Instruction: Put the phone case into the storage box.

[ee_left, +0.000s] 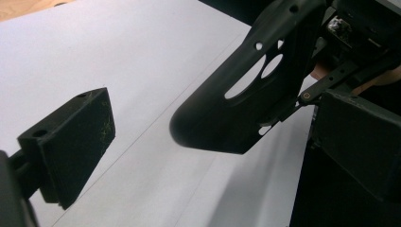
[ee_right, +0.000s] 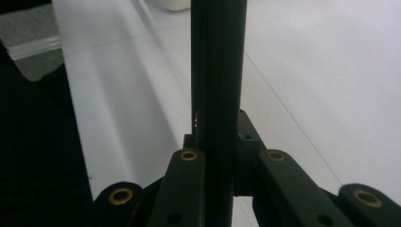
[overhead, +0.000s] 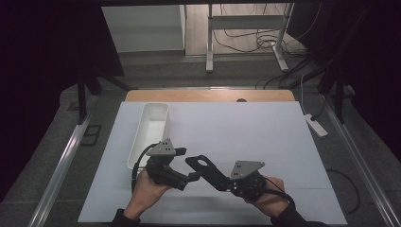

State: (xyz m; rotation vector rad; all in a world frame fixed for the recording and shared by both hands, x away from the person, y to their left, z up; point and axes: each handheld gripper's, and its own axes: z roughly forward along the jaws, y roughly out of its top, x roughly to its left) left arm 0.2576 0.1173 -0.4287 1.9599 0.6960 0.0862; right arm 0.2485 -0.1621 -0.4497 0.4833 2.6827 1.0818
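Note:
A flat black bracket (overhead: 204, 166) with oval cut-outs hangs low over the white mat, slanting up to the left. My right gripper (overhead: 226, 183) is shut on its lower end, held by the hand at the front right. In the right gripper view the bracket (ee_right: 217, 66) rises edge-on from between the closed jaws of that gripper (ee_right: 218, 128). My left gripper (overhead: 189, 178) points right toward the bracket and is open. In the left gripper view the bracket's rounded end (ee_left: 246, 104) sits between the wide-apart pads (ee_left: 71, 142) of the left gripper (ee_left: 215, 142), touching neither.
A long white tray (overhead: 142, 137) lies on the left part of the white mat (overhead: 246, 127), just beyond the left hand. The mat covers a wooden table (overhead: 208, 96). Table legs and cables stand on the floor behind.

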